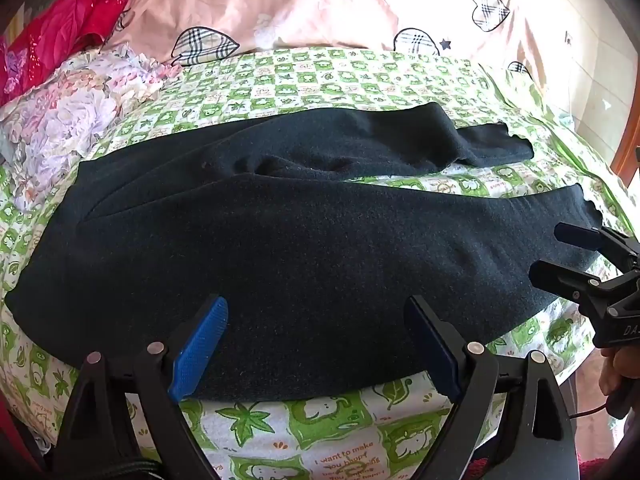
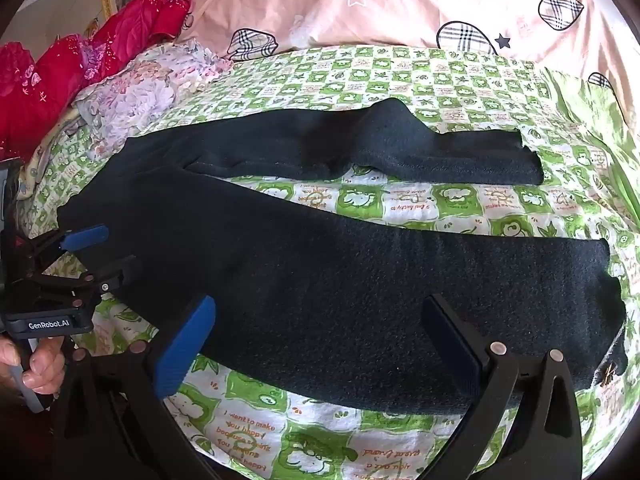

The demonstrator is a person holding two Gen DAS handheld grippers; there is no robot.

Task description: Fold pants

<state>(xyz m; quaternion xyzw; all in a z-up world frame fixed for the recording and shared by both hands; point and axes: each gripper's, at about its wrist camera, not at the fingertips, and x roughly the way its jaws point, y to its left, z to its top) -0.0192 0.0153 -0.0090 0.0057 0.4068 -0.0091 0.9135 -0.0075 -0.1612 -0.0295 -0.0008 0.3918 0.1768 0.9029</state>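
Black pants lie spread flat on the green-patterned bedsheet, legs parted toward the right. Left gripper — fingers spread wide, grasping nothing — hovers over the near edge at the thigh. Right gripper, likewise released, hovers over the near leg. A pink quilt lies behind.

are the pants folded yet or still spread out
Spread out. The pants lie flat on the bedsheet, both legs apart with sheet showing between them. Both tongs, left and right, are open.
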